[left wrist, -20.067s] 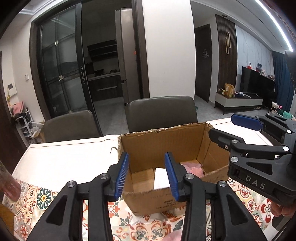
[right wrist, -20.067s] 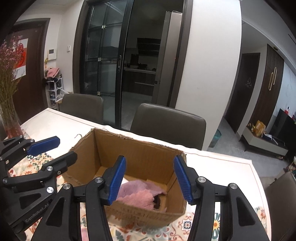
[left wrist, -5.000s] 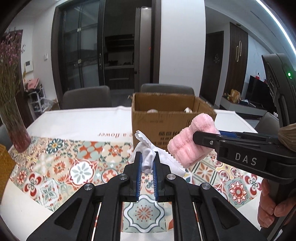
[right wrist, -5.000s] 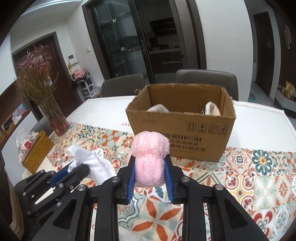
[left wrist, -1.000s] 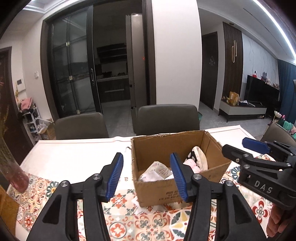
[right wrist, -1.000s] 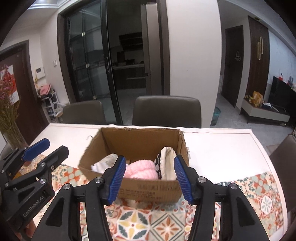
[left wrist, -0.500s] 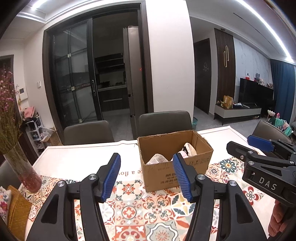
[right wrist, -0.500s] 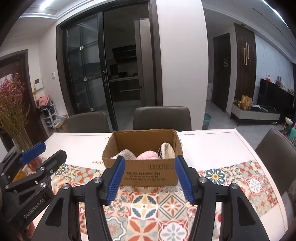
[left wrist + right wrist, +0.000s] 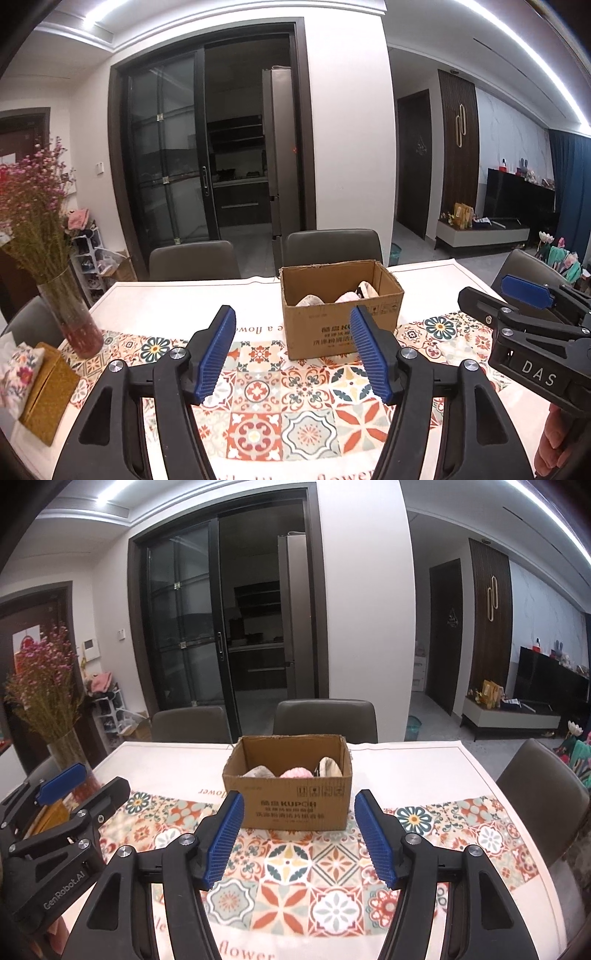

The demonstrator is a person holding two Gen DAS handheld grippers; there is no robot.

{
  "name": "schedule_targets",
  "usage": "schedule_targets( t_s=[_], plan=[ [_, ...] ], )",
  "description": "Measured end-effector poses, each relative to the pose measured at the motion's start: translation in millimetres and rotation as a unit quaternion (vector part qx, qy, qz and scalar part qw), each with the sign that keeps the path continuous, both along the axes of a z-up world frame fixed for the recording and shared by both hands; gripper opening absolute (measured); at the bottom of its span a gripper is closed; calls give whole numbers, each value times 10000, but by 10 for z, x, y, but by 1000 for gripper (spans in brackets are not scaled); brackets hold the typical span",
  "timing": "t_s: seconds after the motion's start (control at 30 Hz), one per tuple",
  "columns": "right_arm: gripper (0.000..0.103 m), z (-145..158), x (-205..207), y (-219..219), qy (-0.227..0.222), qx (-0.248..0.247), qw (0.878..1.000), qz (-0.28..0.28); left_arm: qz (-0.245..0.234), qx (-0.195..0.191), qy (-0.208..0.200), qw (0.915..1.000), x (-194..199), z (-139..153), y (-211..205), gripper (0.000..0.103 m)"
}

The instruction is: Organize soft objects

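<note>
Left view: left gripper (image 9: 293, 354) spread, empty; box (image 9: 341, 325) of soft items stood ahead on the table (image 9: 166, 306), slightly right. Right view: right gripper (image 9: 297, 836) spread, empty; box (image 9: 291, 801) lay dead ahead, pink item (image 9: 296, 772) inside.

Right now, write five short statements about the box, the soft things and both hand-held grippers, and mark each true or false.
1. The left hand-held gripper holds a white cloth. False: it is open, holding nothing.
2. The right hand-held gripper is open. True.
3. The pink fluffy item lies on the tablecloth. False: it sits inside the cardboard box.
4. The box stands upright, top open. True.
5. The flower vase stands inside the box. False: it stands on the table, apart.
</note>
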State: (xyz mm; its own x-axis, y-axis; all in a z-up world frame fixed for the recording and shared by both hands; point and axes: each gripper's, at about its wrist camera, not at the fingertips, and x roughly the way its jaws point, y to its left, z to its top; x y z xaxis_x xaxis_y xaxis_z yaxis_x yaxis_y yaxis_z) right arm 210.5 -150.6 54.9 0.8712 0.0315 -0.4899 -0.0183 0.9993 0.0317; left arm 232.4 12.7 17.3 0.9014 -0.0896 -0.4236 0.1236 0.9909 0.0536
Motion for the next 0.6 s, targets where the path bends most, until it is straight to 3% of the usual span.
schedule_targets(
  t_s=[0.6],
  plan=[
    [71,118,-940,-325,-216,-137,9997,64,252,-22,-93,9996,-1053,19,-242,90]
  ],
)
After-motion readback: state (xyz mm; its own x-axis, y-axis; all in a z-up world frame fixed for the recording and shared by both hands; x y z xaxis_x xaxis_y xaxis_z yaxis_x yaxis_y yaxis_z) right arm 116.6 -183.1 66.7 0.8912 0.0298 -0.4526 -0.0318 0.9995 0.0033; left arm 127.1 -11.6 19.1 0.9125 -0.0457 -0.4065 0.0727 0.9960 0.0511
